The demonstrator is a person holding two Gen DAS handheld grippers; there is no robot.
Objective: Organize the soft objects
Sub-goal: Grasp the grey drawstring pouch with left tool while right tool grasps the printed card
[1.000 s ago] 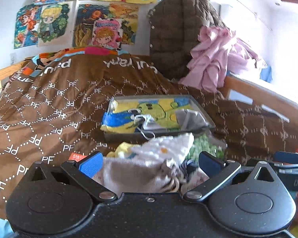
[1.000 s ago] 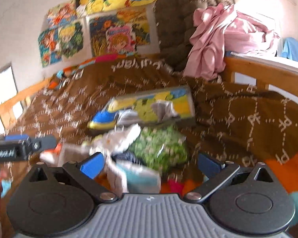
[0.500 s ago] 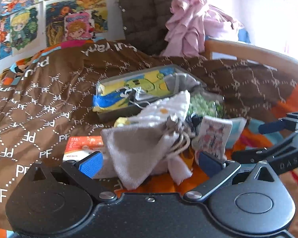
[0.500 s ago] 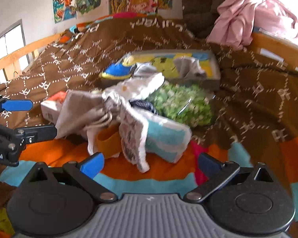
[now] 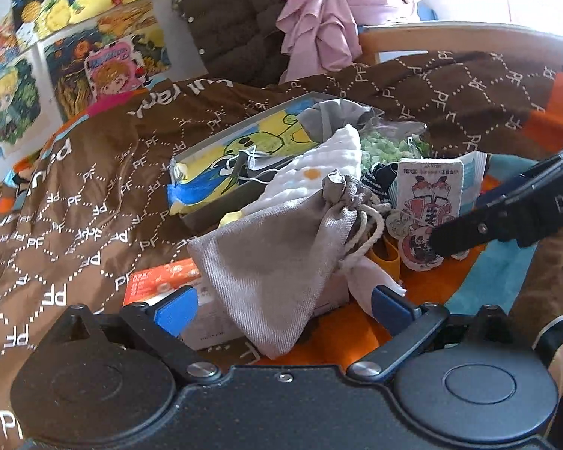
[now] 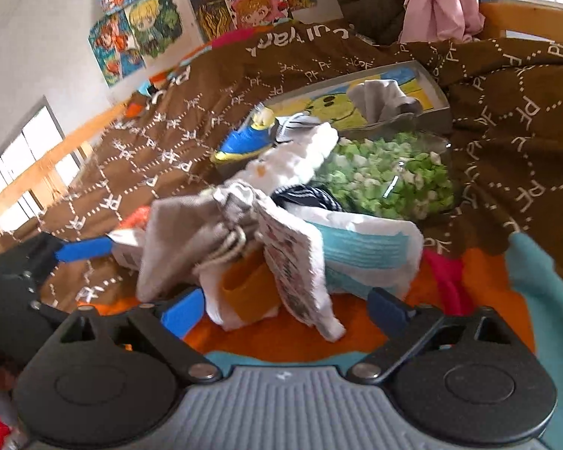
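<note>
Both of your grippers, left and right, hovered with jaws spread wide and gripping nothing, low over the orange and teal blanket. Just past the fingertips, a grey drawstring pouch sagged across an orange-and-white carton, topping a heap of cloths. Farther back, a shallow tray sat on the brown quilt, cartoon posters lining the wall.

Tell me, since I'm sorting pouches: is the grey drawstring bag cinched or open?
Cinched. The grey drawstring bag has its neck gathered tight, with the cord looped beside it.
</note>
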